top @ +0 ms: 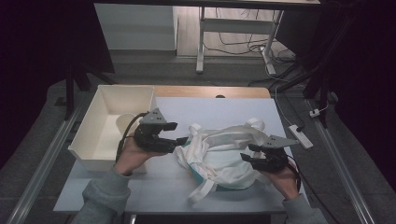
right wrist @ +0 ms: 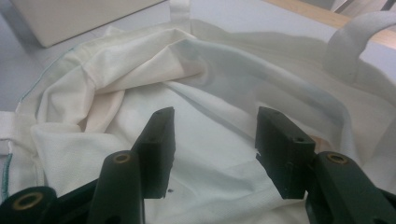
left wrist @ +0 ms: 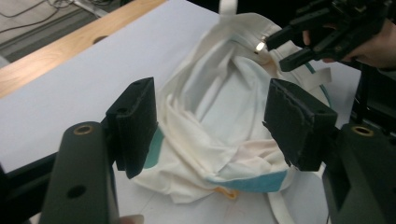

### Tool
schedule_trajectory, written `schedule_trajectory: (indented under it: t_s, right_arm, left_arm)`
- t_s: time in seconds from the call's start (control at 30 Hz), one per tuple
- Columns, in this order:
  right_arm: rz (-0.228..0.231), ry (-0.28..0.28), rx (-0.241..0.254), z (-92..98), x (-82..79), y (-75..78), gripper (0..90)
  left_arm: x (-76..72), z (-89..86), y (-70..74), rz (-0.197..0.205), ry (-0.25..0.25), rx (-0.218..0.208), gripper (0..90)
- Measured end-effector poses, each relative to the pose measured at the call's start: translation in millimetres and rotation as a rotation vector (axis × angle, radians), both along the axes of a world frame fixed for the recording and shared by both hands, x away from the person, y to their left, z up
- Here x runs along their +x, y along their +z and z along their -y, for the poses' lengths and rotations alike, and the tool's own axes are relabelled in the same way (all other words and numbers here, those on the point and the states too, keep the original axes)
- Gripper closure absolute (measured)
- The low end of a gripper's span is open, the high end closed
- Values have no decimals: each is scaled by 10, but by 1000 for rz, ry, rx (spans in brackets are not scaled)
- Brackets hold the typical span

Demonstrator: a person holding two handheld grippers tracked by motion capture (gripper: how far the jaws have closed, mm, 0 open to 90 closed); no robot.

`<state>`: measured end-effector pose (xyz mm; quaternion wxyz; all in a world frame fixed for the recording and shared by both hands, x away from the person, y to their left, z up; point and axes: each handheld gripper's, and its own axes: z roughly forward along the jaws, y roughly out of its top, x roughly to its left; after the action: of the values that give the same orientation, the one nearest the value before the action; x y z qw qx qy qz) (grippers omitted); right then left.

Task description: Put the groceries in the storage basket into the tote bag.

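Worktop (top: 224,105): pale sheet, bare along far and near edges. White bin (top: 100,123), open-topped, at its left edge. Cloth tote bag (top: 224,154) mid-worktop, soft, crumpled, teal-trimmed, long axis left-right, mouth gaping upward, 2 strap handles at far side. My left gripper (top: 180,133) wide open just beside its left rim; my right gripper (top: 251,154) open at the right rim, holding nothing.
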<state>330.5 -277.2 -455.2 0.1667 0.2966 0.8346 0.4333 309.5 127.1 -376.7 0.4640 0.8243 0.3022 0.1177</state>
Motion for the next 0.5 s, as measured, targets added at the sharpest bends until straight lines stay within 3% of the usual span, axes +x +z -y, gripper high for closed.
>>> schedule_trajectory:
  t_s: [0.2,0.5]
  right_arm:
    - [3,-10,2,37,2,13,477]
    - [-3,-20,-11,34,10,-3,469]
  left_arm:
    - [-29,-248,57,30,65,0,334]
    - [61,-693,44,38,202,2,328]
